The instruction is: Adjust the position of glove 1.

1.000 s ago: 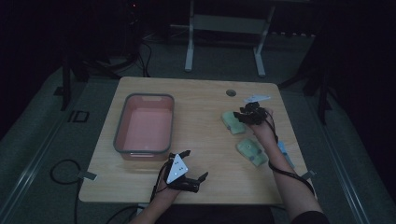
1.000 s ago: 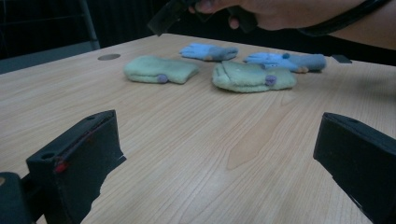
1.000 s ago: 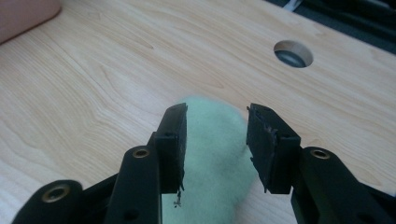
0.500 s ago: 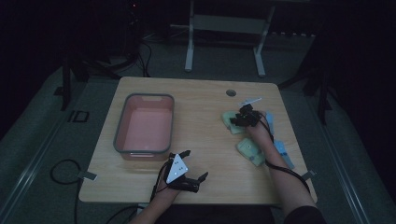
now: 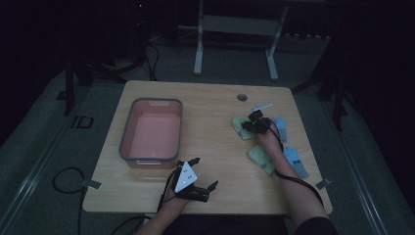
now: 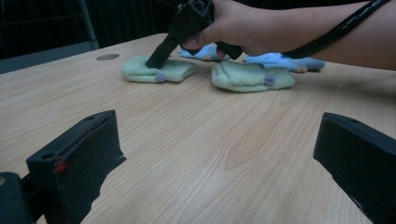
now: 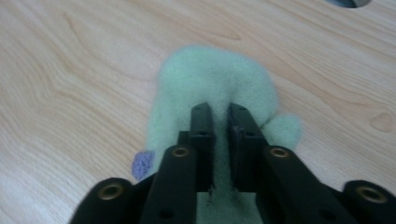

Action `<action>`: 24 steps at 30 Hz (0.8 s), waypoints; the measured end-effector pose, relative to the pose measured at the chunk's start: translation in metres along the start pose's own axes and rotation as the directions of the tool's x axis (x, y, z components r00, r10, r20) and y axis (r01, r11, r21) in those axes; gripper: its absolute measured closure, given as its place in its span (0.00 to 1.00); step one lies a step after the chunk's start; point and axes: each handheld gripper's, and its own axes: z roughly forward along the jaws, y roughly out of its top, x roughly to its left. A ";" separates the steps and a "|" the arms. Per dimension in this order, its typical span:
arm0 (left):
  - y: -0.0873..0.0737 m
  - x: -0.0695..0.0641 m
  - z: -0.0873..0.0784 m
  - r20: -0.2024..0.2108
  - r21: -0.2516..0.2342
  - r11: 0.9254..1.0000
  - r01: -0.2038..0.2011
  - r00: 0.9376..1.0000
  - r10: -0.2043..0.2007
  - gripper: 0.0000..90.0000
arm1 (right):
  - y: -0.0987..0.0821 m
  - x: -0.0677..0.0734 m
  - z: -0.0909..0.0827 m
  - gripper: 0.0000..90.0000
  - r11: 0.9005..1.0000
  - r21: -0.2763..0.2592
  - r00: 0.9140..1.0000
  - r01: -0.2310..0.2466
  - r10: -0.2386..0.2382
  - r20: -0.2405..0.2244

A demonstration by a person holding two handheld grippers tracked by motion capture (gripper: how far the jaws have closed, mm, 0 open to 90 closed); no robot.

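Right gripper is seen pressed down onto a pale green fleece item, perhaps a small sock or mitten. Its two black jaws have just been closing and now pinch a ridge of the fleece between them, with a narrow gap left. This green piece lies on the wooden table, well to the right of the pink bin, which serves as the landmark. A second green piece and two blue ones lie further right of the bin and nearer the person.

Only a thin fold appears to be caught, so the fabric could slip free when lifted; a trailing edge could also snag on the bin's rim if carried there.

Left gripper is held just in front of the bin, jaws spread wide and nothing between them.

Lighting is dim in the high view, so the fleece pieces' exact shape is hard to make out, and the grip depth is hidden by the jaws.
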 end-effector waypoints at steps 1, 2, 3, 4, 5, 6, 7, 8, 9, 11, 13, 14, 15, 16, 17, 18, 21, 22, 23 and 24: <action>0.000 0.000 0.000 0.000 0.000 1.000 0.000 1.000 0.000 0.01 | 0.000 0.000 0.000 0.94 1.000 0.000 1.000 0.000 0.000 0.000; 0.000 0.000 0.000 0.000 0.000 1.000 0.000 1.000 0.000 0.01 | 0.001 0.001 -0.004 0.96 1.000 -0.012 1.000 -0.024 0.024 0.003; 0.000 0.000 0.000 0.000 0.000 1.000 0.001 1.000 -0.001 0.01 | 0.001 0.001 -0.004 0.96 1.000 -0.012 1.000 -0.024 0.024 0.003; 0.000 0.000 0.000 0.000 -0.001 1.000 0.001 1.000 -0.001 0.01 | 0.003 0.002 -0.008 0.96 0.999 -0.026 0.999 -0.045 0.045 0.000; 0.000 0.000 0.000 0.000 -0.001 1.000 0.002 1.000 -0.002 0.01 | 0.004 0.003 -0.010 0.96 0.998 -0.031 0.999 -0.054 0.054 -0.002; 0.000 0.000 0.000 0.000 -0.001 1.000 0.002 1.000 -0.002 0.01 | 0.004 0.003 -0.010 0.96 0.998 -0.031 0.999 -0.054 0.054 -0.002; 0.000 0.000 0.000 0.000 0.000 1.000 0.003 1.000 -0.003 0.01 | 0.005 0.004 -0.012 0.96 0.998 -0.034 0.998 -0.062 0.062 -0.002; 0.000 0.000 0.000 -0.001 0.000 1.000 0.003 1.000 -0.003 0.01 | 0.007 0.007 -0.017 0.96 0.996 -0.051 0.997 -0.075 0.075 0.001; 0.000 0.000 0.000 -0.001 0.001 1.000 0.003 1.000 -0.003 0.01 | 0.007 0.007 -0.017 0.96 0.996 -0.051 0.997 -0.075 0.075 0.001; 0.000 0.000 0.000 -0.001 0.001 1.000 0.001 1.000 -0.001 0.01 | 0.010 0.014 -0.025 0.96 0.994 -0.071 0.996 -0.083 0.085 0.014; 0.000 0.000 0.000 -0.001 0.003 1.000 -0.001 1.000 0.001 0.01 | 0.010 0.017 -0.028 0.96 0.993 -0.080 0.996 -0.091 0.092 0.011; 0.000 0.000 0.000 -0.001 0.003 1.000 -0.001 1.000 0.001 0.01 | 0.010 0.017 -0.028 0.96 0.993 -0.080 0.996 -0.091 0.092 0.011; 0.000 0.000 0.000 -0.002 0.003 1.000 -0.001 1.000 0.001 0.01 | 0.012 0.028 -0.037 0.96 0.992 -0.085 0.995 -0.097 0.098 0.011; 0.000 0.000 0.000 -0.003 0.003 1.000 -0.001 1.000 0.001 0.01 | 0.013 0.031 -0.039 0.96 0.991 -0.090 0.995 -0.099 0.100 0.012; 0.000 0.000 0.000 -0.004 0.003 1.000 0.000 1.000 0.000 0.01 | 0.014 0.034 -0.042 0.96 0.991 -0.094 0.995 -0.100 0.102 0.013; 0.000 0.000 0.000 -0.004 0.003 1.000 0.001 1.000 -0.001 0.01 | 0.015 0.038 -0.047 0.96 0.989 -0.102 0.994 -0.103 0.105 0.015; 0.000 -0.001 0.000 -0.009 0.001 1.000 -0.003 1.000 0.003 0.01 | 0.018 0.050 -0.059 0.96 0.985 -0.127 0.993 -0.113 0.115 0.005; 0.000 -0.001 0.000 -0.010 0.003 1.000 -0.007 1.000 0.007 0.01 | 0.019 0.055 -0.063 0.96 0.985 -0.134 0.993 -0.112 0.114 0.004; 0.000 -0.001 0.000 -0.010 0.003 1.000 -0.007 1.000 0.007 0.01 | 0.020 0.060 -0.067 0.96 0.984 -0.141 0.994 -0.112 0.113 0.003; 0.000 -0.001 0.000 -0.011 0.000 1.000 -0.007 1.000 0.007 0.01 | 0.020 0.064 -0.071 0.96 0.982 -0.151 0.993 -0.115 0.117 0.003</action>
